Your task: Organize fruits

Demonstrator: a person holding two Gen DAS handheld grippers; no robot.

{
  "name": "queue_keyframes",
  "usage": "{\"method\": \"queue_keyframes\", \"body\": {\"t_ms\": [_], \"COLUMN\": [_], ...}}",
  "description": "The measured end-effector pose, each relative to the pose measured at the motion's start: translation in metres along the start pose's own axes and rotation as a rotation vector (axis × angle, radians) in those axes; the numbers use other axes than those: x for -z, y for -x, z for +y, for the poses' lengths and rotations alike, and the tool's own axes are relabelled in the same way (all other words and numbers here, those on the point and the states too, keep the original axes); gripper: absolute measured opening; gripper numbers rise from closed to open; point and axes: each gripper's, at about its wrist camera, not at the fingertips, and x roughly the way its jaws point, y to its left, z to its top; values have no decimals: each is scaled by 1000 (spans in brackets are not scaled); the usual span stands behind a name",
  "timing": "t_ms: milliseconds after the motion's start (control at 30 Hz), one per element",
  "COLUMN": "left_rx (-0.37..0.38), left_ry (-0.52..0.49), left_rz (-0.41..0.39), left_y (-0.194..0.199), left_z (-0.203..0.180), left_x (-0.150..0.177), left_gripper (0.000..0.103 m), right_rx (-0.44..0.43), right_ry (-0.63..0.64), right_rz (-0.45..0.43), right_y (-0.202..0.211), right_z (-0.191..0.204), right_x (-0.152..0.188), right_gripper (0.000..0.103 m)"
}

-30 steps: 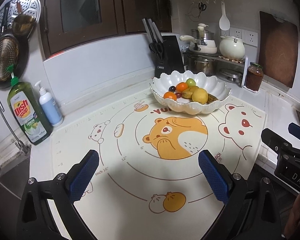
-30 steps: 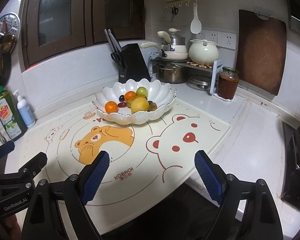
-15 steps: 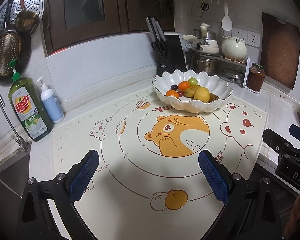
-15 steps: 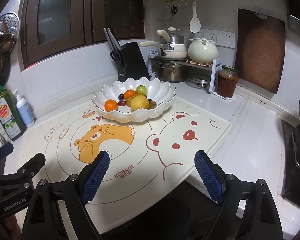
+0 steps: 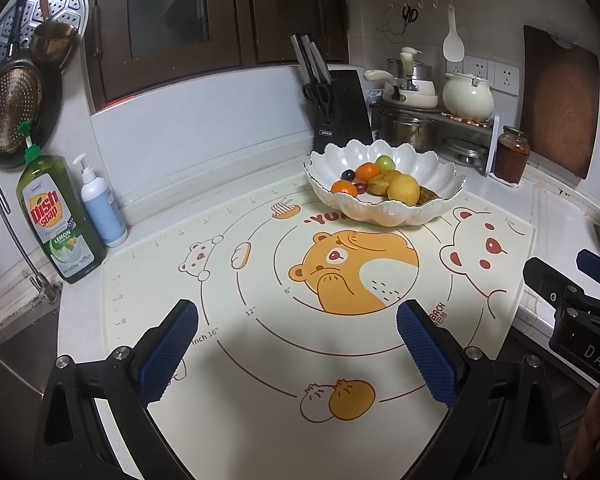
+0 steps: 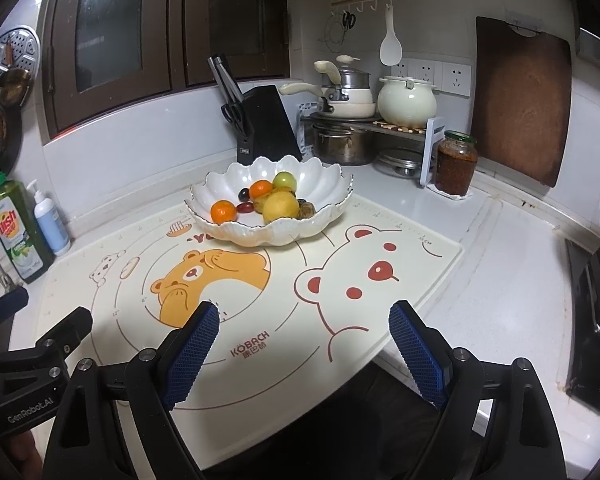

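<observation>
A white scalloped bowl [image 5: 440,172] stands at the far side of the cartoon bear mat [image 5: 260,340]; it also shows in the right wrist view [image 6: 324,184]. It holds two oranges [image 6: 223,211], a yellow fruit [image 6: 280,206], a green fruit [image 6: 285,180], dark grapes [image 6: 244,193] and a brown fruit. My left gripper [image 5: 296,320] is open and empty above the mat's near part. My right gripper [image 6: 304,318] is open and empty over the mat's front right edge. Both are well short of the bowl.
A dish soap bottle [image 5: 56,216] and a pump bottle [image 5: 100,204] stand at the left by the sink tap [image 5: 16,240]. A knife block [image 6: 266,122], pots on a rack [image 6: 348,136], a jar [image 6: 456,164] and a cutting board [image 6: 520,100] line the back. A stove [image 6: 596,312] is at the right.
Both grippers have drawn back and up slightly from the bowl, which now looks a little smaller and farther. Both stay open. The fruits have not moved.
</observation>
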Motion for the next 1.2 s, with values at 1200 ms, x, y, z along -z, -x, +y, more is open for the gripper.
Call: {"method": "queue_keyframes", "body": {"t_ms": [1200], "left_rx": [-4], "left_ry": [27], "left_rz": [25], "left_y": [1], "left_z": [1], "left_x": [0], "left_gripper": [101], "right_rx": [-4], "right_ry": [-4], "right_rz": [4], "right_y": [-2], "right_z": [4], "right_x": [2], "right_gripper": [88]}}
